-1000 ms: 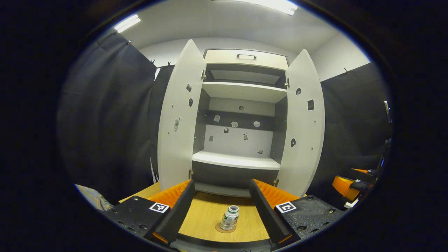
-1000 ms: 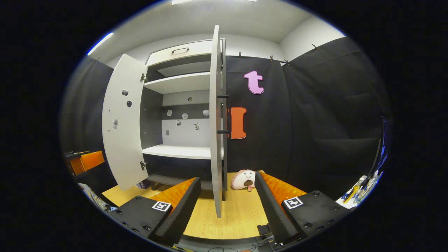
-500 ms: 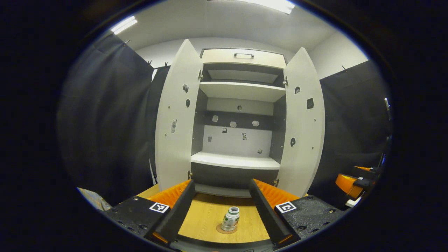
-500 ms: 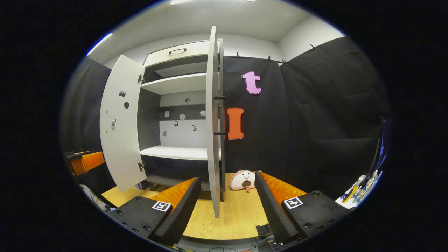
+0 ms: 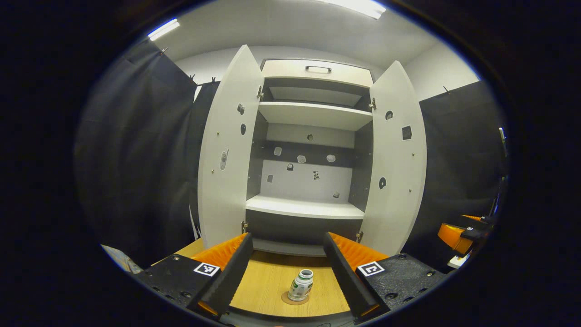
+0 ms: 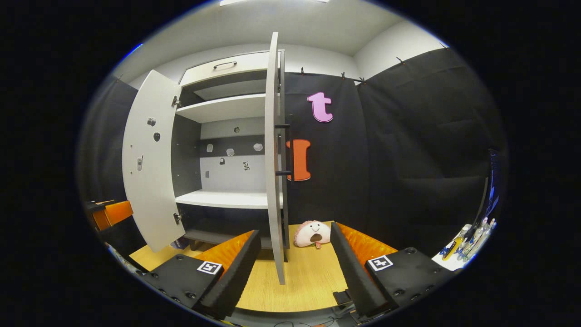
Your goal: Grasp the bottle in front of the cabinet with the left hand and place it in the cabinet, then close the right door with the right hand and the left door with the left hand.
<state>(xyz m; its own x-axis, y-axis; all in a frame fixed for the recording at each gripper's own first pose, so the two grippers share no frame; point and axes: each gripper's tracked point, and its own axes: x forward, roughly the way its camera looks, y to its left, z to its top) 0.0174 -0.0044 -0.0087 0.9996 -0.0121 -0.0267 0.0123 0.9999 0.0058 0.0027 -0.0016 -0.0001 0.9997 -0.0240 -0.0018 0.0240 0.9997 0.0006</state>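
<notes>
**Bottle not yet gripped, both doors open**

Black cloth walls close in a wooden table (image 5: pixel 268 281) with a white cabinet (image 5: pixel 313 118) standing at its far edge. Its left door (image 5: pixel 224 154) and right door (image 5: pixel 399 159) both swing wide toward the near side. A small bottle (image 5: pixel 301 285) stands upright on a round coaster (image 5: pixel 295 299), in front of the cabinet and near the left gripper (image 5: pixel 286 254), whose fingers are spread wide to either side of it without touching. The right gripper (image 6: pixel 295 254) is likewise spread wide and holds nothing; the right door's edge sits between its fingers, and a plush toy (image 6: pixel 312 234) lies farther off on the table.

Risks, as I judge them: the bottle is small and light, so a finger arriving off-centre could tip it or push it off the coaster. A grip too near the cap may let it slip on the lift. Carrying it in, the bottle could clip the lower shelf (image 5: pixel 304 209). Closing the right door early could strike the left gripper.
</notes>
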